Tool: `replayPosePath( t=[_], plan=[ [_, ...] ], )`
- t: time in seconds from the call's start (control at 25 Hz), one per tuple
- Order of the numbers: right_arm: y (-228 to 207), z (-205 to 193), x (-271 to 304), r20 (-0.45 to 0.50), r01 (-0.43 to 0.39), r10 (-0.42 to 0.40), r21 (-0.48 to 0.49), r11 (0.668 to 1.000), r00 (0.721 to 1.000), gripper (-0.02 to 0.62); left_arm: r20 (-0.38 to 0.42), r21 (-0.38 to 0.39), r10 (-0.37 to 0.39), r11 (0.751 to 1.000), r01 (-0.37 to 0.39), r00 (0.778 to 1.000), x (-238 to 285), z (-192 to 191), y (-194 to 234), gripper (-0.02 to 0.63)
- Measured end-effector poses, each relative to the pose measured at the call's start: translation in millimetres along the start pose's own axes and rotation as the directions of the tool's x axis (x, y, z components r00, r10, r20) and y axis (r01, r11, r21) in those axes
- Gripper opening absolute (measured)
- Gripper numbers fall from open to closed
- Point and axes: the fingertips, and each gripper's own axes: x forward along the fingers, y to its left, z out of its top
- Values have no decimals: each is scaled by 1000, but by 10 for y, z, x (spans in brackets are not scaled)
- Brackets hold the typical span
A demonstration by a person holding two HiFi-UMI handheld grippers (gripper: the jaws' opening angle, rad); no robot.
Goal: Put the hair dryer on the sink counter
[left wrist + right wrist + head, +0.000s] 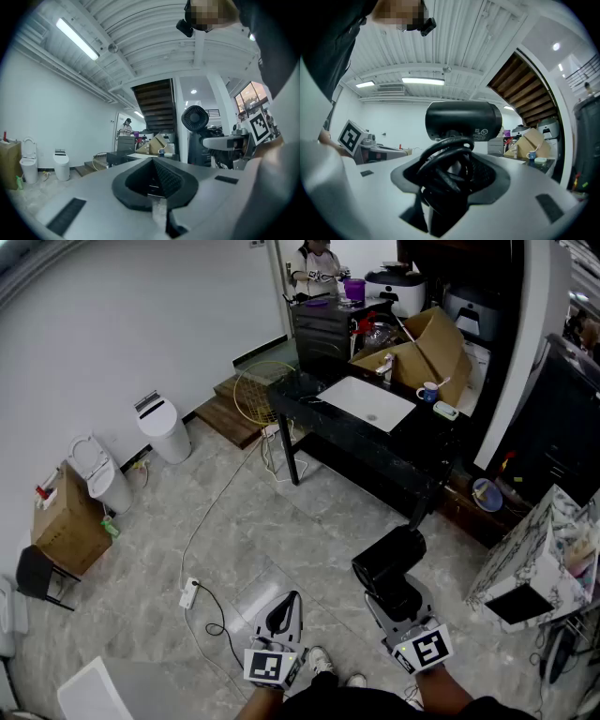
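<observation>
floor: grey marble-look tiles (281,512), pretty much the whole room. A white cable trails across it to a power strip (189,592).
wall: plain white (122,324), with a white toilet (164,430) and a brown cardboard box (66,521) standing along it.
tabletop: black (412,442), well ahead of the person, with a white sink basin (367,402) set into it. An open carton (427,348) sits at the far end and a blue mug (428,391) is just beside the basin.
hair dryer: black (389,563), not on the tabletop. It's up over the floor, well apart from the sink, clamped in the right hand-held gripper (398,601).
right hand-held gripper, close up: jaws spread wide around the dryer's handle, barrel sticking up above them, with the black cord (445,164) bundled round the handle.
left hand-held gripper: (154,176) jaws pinched together, nothing in them.
hard to see: the handle is buried under the cord loops, so the exact pad contact is hidden. The stuff at the head view's right edge is cut off, and the person (319,268) at the back is tiny.
</observation>
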Motion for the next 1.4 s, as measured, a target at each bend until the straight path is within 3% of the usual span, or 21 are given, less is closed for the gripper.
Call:
replayPosePath(
  t=[0.16,0.32,0.6,0.84,1.4],
  plan=[
    [59,38,-76,-4,12,-12,-5,1000,1000,250,17,21,-60,998,59,998,-91,52,-122,-5],
    [75,61,-106,10,4,-4,-7,1000,1000,250,0,15,-23,1000,23,1000,-132,31,-106,-5],
    [93,160,-62,66,-24,22,20,1000,998,250,1,12,-62,998,62,998,-74,-9,-151,-5],
    [77,244,99,86,-25,26,-17,1000,996,250,4,17,-75,997,75,997,75,13,-64,-5],
    [215,252,711,96,31,-27,-39,999,995,250,12,30,-102,994,102,995,334,93,523,-5]
  ],
)
